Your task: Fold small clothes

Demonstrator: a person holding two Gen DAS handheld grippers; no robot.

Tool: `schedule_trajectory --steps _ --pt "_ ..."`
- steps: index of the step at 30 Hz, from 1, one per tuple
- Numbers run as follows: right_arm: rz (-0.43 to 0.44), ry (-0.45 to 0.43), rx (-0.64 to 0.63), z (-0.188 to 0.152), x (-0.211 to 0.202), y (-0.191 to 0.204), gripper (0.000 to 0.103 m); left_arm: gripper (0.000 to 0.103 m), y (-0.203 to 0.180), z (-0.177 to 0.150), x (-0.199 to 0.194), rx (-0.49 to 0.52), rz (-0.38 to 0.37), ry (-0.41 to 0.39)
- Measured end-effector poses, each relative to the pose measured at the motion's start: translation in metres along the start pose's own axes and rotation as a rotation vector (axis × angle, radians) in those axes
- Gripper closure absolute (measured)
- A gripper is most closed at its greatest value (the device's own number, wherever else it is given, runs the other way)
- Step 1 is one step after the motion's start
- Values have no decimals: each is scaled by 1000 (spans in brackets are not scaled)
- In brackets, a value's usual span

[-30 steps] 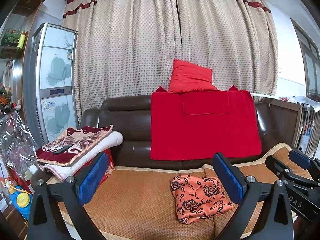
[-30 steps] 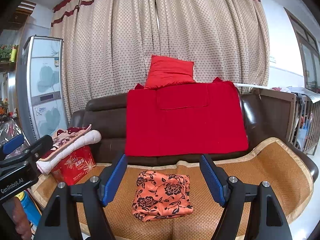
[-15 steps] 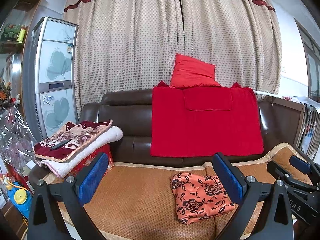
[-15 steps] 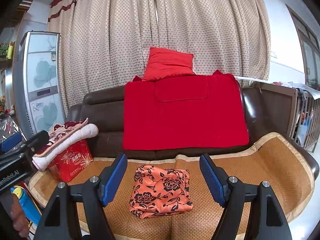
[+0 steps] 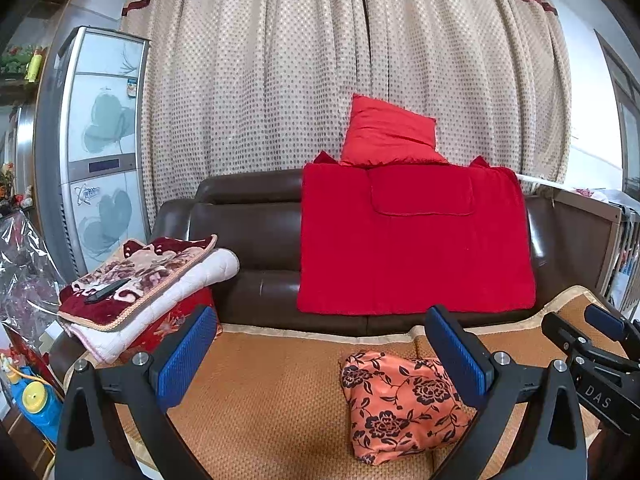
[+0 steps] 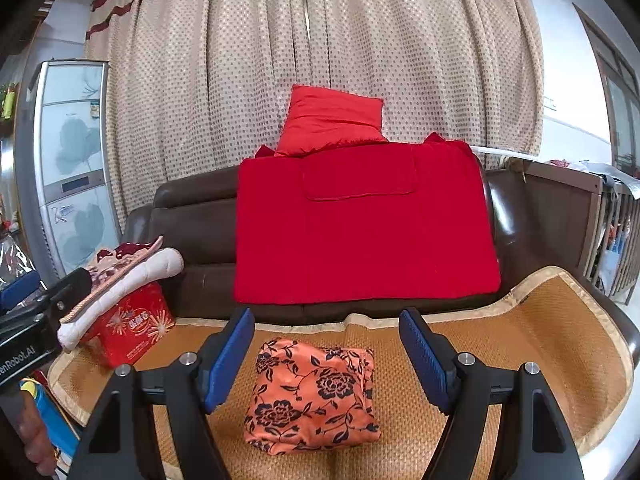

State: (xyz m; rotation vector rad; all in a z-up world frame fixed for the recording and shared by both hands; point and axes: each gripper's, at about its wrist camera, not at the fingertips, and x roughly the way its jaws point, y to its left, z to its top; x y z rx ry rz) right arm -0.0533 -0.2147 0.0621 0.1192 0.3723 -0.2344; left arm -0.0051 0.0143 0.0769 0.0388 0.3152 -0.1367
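Orange flowered cloth [image 6: 314, 394] lies folded on the mat [image 6: 540, 320], now nearer below the right gripper [image 6: 328, 354]; both it and the left gripper [image 5: 320, 350] are wide open, empty; folding seems done.

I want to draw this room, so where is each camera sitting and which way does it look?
Left wrist: sits on the left claw, faces the sofa; its open blue pads frame the seat mat, right claw at its right edge.
Right wrist: sits on the right claw, faces the sofa; open pads flank the folded orange floral cloth.
Both share the cloth, red blanket and curtain.
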Motion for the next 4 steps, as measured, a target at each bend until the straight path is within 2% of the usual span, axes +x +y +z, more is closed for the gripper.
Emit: schedule_trajectory --steps 4 --pt "10 45 26 1 38 -15 25 0 -1 -3 38 -2 13 37"
